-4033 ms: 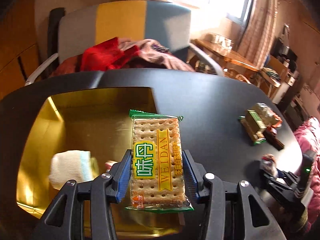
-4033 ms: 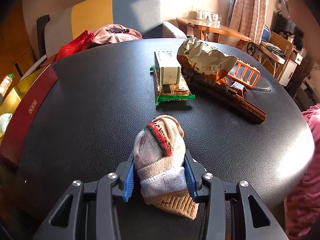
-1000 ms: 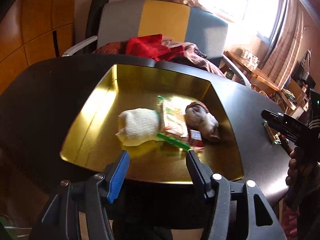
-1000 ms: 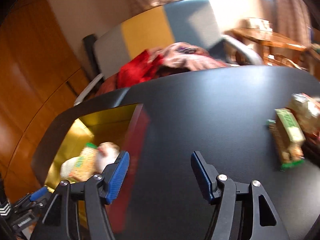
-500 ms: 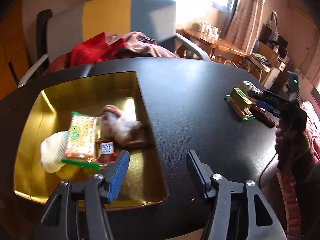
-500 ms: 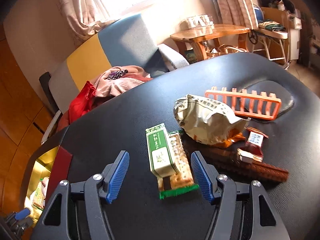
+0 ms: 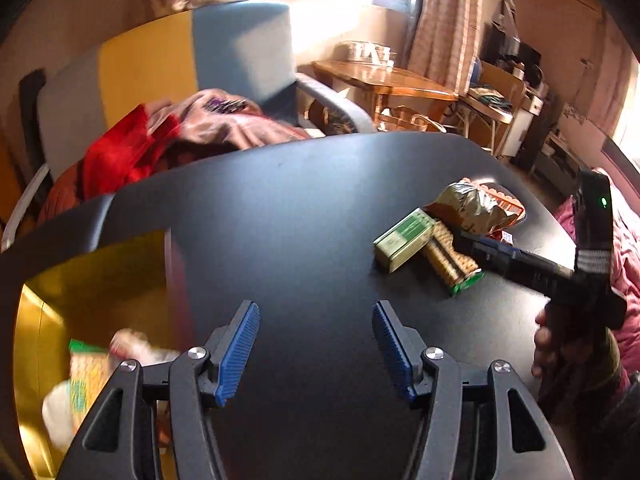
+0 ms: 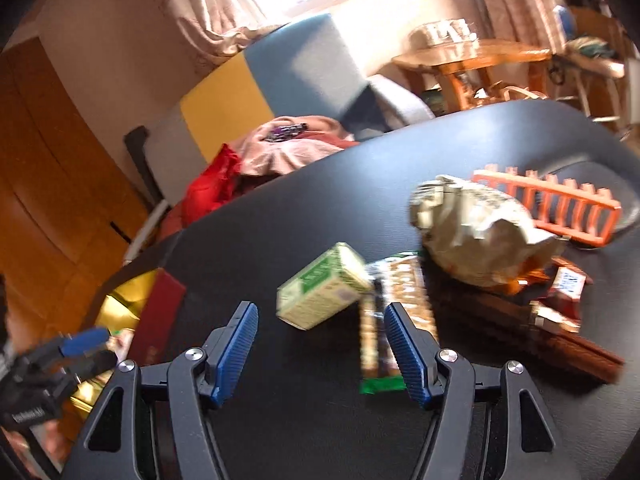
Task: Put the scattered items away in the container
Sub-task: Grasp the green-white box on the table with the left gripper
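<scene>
Blue ribbed pads of the right gripper point(image 8: 320, 350) stand spread wide with nothing between them, low over the black leather-like tabletop point(image 8: 304, 208) and aimed at the near end of the loose items. Just ahead of its jaws lies a pale green rectangular carton point(image 8: 320, 294), tilted and leaning on a long clear-wrapped cracker pack with green ends point(image 8: 394, 312); the gripper's right finger already overlaps that pack in its own view. The likely step is a pick from this pile, and doing it well probably means choosing one item, squaring the jaws across its narrow width, and closing only once both pads flank it, since the carton resting on the crackers could slide off if nudged. Beyond sit a crumpled silver-and-orange snack bag point(image 8: 480, 232), a small red-and-white sachet point(image 8: 568, 280), a long dark brown ridged bar point(image 8: 560, 336) and an orange plastic rack with upright teeth point(image 8: 560, 204). The left gripper point(image 7: 316, 350) is likewise spread and empty, hovering over bare tabletop beside the gold-lined container with a red wall point(image 7: 92, 276), where a second cracker pack point(image 7: 86, 376), a white sock point(image 7: 56, 412) and another pale knit bundle point(image 7: 132, 344) lie, blurred. Count: two grippers, two cracker packs, one carton, one snack bag, one sachet, one bar, one rack, one container.
</scene>
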Motion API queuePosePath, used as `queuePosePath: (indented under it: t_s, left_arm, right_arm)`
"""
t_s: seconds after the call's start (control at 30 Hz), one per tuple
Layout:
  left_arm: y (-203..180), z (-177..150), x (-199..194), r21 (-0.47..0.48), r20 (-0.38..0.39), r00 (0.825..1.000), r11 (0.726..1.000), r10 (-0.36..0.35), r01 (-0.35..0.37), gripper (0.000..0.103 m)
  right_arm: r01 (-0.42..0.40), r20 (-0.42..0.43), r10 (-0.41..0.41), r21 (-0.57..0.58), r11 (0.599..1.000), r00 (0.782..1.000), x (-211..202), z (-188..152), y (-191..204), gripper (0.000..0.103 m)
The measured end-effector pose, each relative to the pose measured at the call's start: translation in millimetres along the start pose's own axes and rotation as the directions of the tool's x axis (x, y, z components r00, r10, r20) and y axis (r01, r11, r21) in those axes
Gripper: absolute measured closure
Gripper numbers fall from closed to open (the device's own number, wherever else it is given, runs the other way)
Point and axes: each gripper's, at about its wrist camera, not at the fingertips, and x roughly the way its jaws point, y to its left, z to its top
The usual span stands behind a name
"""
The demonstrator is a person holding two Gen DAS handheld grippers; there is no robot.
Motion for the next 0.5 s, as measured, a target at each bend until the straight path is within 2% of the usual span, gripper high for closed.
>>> queuePosePath:
  t_s: [0.1, 0.2, 0.5]
  left_arm:
    - [-22.3, 22.3, 23.9, 0.08, -0.006, 1.0, 0.997, -0.022, 0.022, 0.042]
    - [-41.5, 38.6, 49.0, 0.133, -0.038, 0.998, 0.989, -0.053, 0.058, 0.042]
    - [-71.8, 54.9, 100.5, 0.232, -0.11, 0.987, 0.962, -0.118, 0.141, 0.042]
  right_arm:
    - [0.078, -0.003, -0.078, -0.05, 0.996, 0.997, -2.5, -4.4, -7.7, 0.036]
    - [0.121, -0.022, -0.123, -0.081, 0.989, 0.992, 1.4, -9.1, -14.5, 0.036]
    - [0.119, -0.044, -0.12, -0.013, 0.993, 0.992, 6.9, -19.0, -44.7, 0.036]
